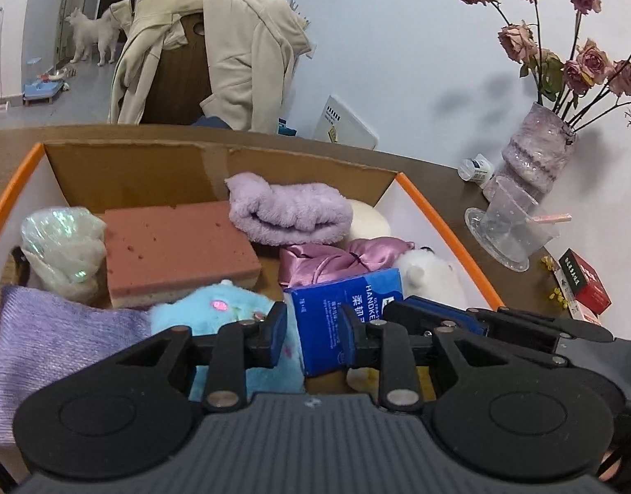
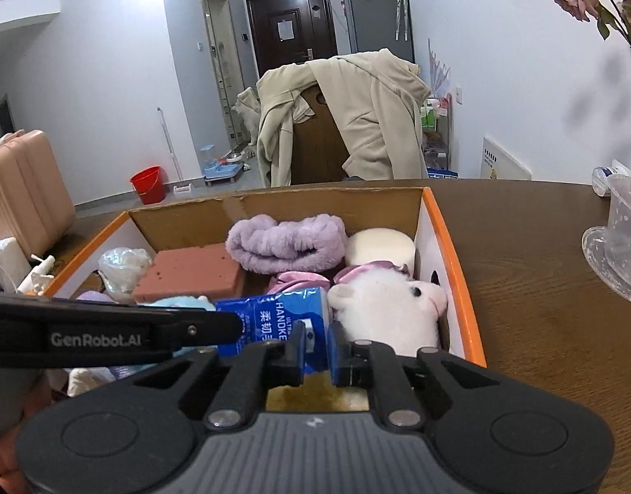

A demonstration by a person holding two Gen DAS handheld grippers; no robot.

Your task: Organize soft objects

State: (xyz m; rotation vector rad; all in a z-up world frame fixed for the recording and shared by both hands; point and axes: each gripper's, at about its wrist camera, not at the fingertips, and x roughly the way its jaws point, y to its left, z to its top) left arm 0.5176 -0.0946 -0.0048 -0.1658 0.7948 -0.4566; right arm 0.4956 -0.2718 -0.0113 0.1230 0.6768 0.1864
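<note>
A blue tissue pack (image 1: 344,313) (image 2: 274,317) sits at the near end of an orange-rimmed cardboard box (image 1: 130,164) (image 2: 451,255). My left gripper (image 1: 313,331) is shut on the pack's left part. My right gripper (image 2: 317,348) is shut on its lower right corner. In the box lie a pink sponge (image 1: 179,247), a fluffy lilac cloth (image 1: 286,214), a white foam round (image 2: 381,243), a pink satin scrunchie (image 1: 336,263), a white plush (image 2: 389,308), a light blue plush (image 1: 216,308), a lilac knit cloth (image 1: 60,337) and a shimmery bag (image 1: 60,238).
The box stands on a brown table (image 2: 541,288). To its right are a vase of dried roses (image 1: 533,156), a plastic cup on a glass dish (image 1: 508,222), a small bottle (image 1: 476,168) and a red-and-white carton (image 1: 587,284). Behind the table, a beige coat hangs over a chair (image 2: 356,123).
</note>
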